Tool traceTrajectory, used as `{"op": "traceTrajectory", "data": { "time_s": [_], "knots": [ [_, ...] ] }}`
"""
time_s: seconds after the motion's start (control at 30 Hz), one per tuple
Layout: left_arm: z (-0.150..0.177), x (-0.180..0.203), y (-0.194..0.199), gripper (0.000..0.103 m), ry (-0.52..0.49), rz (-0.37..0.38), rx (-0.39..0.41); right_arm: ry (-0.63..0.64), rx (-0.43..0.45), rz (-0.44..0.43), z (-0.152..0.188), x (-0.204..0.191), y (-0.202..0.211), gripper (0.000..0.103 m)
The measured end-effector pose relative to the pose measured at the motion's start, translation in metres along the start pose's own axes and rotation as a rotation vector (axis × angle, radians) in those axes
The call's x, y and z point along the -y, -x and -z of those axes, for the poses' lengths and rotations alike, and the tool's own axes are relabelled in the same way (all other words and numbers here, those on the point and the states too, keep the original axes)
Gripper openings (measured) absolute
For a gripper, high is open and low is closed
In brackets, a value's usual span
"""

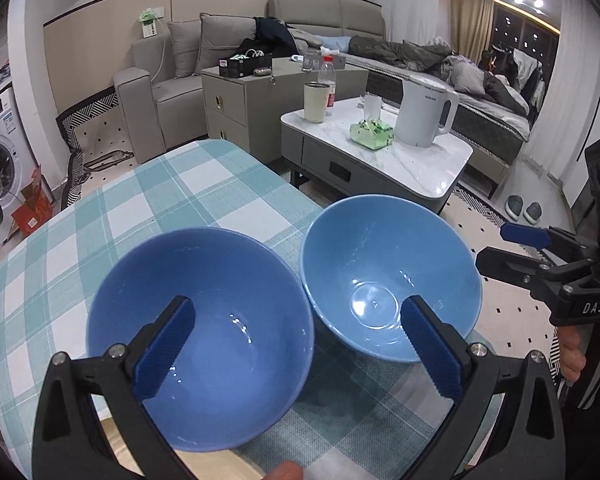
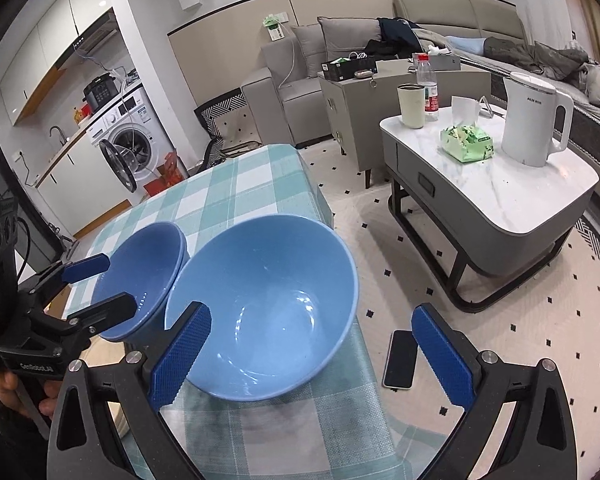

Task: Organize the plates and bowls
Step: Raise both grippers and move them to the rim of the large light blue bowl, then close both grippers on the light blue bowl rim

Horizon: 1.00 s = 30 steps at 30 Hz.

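Nearest my left camera are the blue pads of my left gripper [image 1: 296, 344], spread wide and holding nothing; its left finger [image 1: 164, 354] hangs over the hollow of the darker blue bowl [image 1: 204, 344], its right finger over the near rim of the lighter blue bowl [image 1: 388, 276], so the two bowls' meeting rims lie between my fingertips. Both bowls stand upright and just beside each other on the checked tablecloth [image 1: 140, 208], the lighter one at the table's right edge. My right gripper [image 2: 312, 354] is likewise spread and empty: its left finger [image 2: 180, 360] sits in front of the lighter bowl's near-left wall, while its right finger hangs off the table over the floor, with the bowl's right half between them. I cannot tell whether either pad touches the crockery. A phone [image 2: 399, 359] lies on the dotted floor just beside that right finger. Beyond, a white kettle [image 2: 534, 120] stands on the marble coffee table [image 2: 540, 192].
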<state>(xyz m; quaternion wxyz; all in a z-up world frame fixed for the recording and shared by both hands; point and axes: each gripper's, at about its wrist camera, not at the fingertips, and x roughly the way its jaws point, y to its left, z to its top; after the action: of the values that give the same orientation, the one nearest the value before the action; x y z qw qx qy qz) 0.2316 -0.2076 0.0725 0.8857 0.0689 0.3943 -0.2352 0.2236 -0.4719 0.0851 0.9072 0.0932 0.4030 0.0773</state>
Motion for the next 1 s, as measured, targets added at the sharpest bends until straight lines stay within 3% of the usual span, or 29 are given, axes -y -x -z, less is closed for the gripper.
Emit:
{"op": "traceTrajectory", "data": {
  "time_s": [1.0],
  "knots": [
    [-0.041, 0.022, -0.061, 0.101, -0.111, 0.006, -0.028, -0.026, -0.130, -0.053, 0.012, 0.013, -0.051, 0.102]
  ]
}}
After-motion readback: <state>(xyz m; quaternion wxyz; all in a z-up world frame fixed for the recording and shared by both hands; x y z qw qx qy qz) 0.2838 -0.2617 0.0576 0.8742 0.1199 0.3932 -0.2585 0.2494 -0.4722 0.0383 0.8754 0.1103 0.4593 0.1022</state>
